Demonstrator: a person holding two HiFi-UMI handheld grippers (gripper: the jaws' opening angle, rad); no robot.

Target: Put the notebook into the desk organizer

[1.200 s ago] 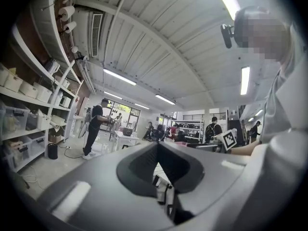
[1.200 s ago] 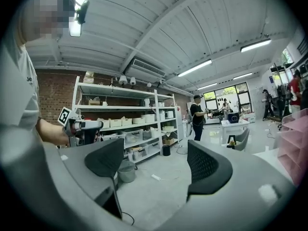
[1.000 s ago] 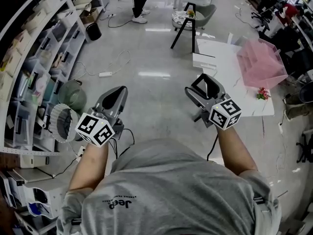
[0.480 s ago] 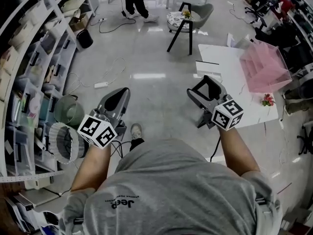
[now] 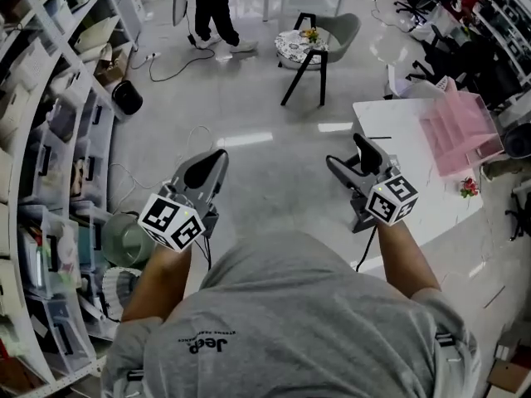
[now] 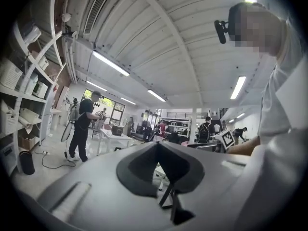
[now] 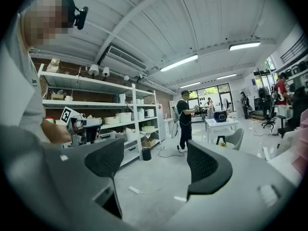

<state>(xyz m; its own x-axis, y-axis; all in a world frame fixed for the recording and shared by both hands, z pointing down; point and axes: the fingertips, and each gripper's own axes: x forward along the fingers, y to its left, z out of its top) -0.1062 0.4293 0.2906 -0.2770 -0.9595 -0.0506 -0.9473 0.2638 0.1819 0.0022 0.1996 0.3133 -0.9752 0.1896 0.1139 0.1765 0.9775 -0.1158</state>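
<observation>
In the head view a pink desk organizer (image 5: 460,131) stands on a white table (image 5: 415,189) at the right. A thin flat white item (image 5: 375,138) lies near the table's left edge; I cannot tell whether it is the notebook. My right gripper (image 5: 348,157) is held in the air just left of the table, open and empty; in its own view the right gripper (image 7: 154,162) shows a wide gap between its pads. My left gripper (image 5: 211,162) hovers over bare floor, its jaws shut on nothing, and its pads meet in the left gripper (image 6: 159,170) view.
Tall white shelving (image 5: 50,139) full of boxes runs down the left side. A chair with black legs (image 5: 311,44) and a standing person (image 5: 207,7) are farther ahead. A black bin (image 5: 127,98) and cables lie on the floor. A small red item (image 5: 469,187) sits on the table.
The whole view has shifted: the table and pink organizer now sit closer to my right gripper and the shelving has slid back. Both grippers keep their pose and state.
</observation>
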